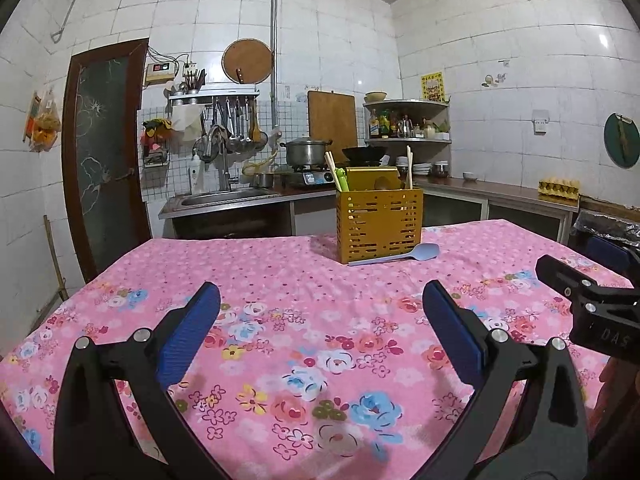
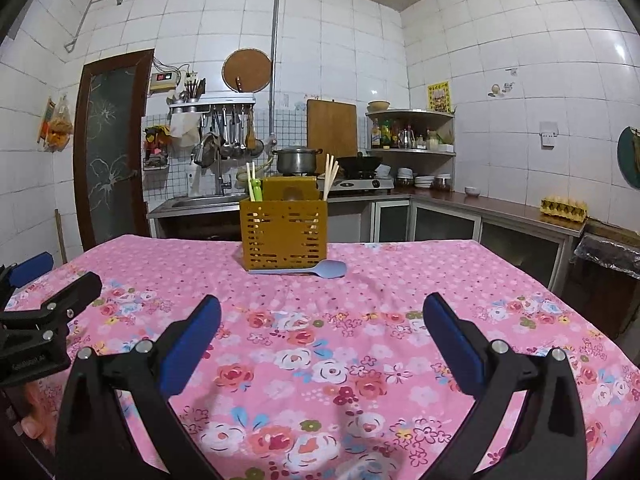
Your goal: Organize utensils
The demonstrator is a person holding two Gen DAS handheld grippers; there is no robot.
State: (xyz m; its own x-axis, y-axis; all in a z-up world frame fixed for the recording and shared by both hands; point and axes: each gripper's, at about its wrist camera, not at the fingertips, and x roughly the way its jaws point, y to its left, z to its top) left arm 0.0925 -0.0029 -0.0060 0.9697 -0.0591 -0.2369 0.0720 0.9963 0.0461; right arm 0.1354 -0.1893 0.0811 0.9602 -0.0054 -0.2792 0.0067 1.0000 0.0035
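- The utensil holder (image 1: 379, 225) is a mustard-yellow plastic box with rows of short slots cut through its front wall; it stands upright on the far half of the table, on the pink floral tablecloth (image 1: 280, 280).
- Inside it, pale wooden chopsticks (image 1: 409, 168) rise from the right end, more chopsticks (image 1: 330, 164) lean out at the left end, and green-handled pieces (image 1: 341, 180) stand just beside those at the left.
- A light blue plastic spoon (image 1: 400, 255) lies flat on the cloth, touching the foot of the holder's front wall, its bowl pointing right past the holder's right corner.
- In the right wrist view the same holder (image 2: 284, 236) sits left of centre, the spoon (image 2: 308, 269) along its base.
- The left gripper (image 1: 320, 320) hovers over the near part of the cloth, well apart from the holder; its blue-padded fingers (image 1: 192, 332) are spread wide, with nothing between them and nothing touched.
- The right gripper (image 2: 322, 324) is likewise spread wide and empty above the cloth, its blue pads (image 2: 454, 344) clear of the spoon.
- Each gripper shows at the edge of the other's view, side by side.
- Behind the table: a steel sink (image 1: 224, 199), a pot (image 1: 305, 151) on a stove, and a wooden cutting board (image 1: 332, 120) leaning on white tiles.
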